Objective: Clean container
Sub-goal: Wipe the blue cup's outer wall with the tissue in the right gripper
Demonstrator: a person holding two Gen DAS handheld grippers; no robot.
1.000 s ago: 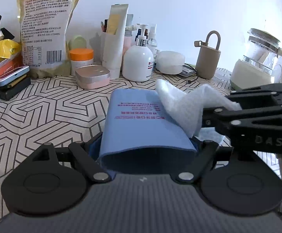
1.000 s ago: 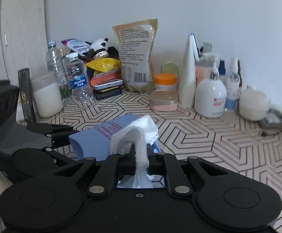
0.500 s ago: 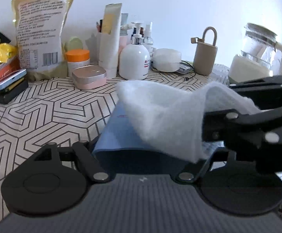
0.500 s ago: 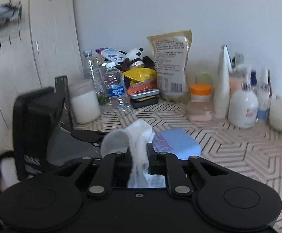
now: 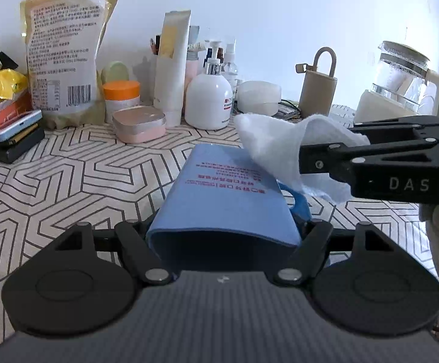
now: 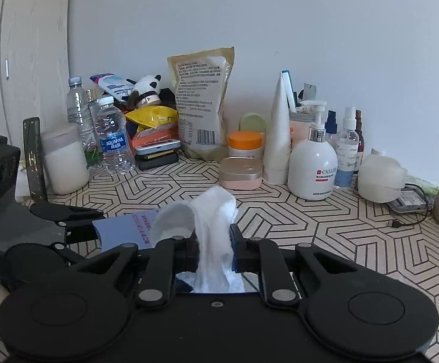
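The left gripper (image 5: 224, 236) is clamped on the blue container (image 5: 225, 199), a cup lying on its side with its mouth facing back toward the camera and its base pointing forward; red print runs across its upper wall and a blue handle sticks out on the right. The right gripper (image 6: 212, 249) is pinched narrowly on a white cloth (image 6: 210, 227), which bunches up ahead of its fingertips. In the left wrist view the right gripper comes in from the right, and the cloth (image 5: 275, 145) touches the container's far right end. Beyond both grippers, on the patterned surface (image 5: 77, 175), stand a white pump bottle (image 5: 209, 96), a pink tin (image 5: 139, 124) and an orange-lidded jar (image 5: 121, 95).
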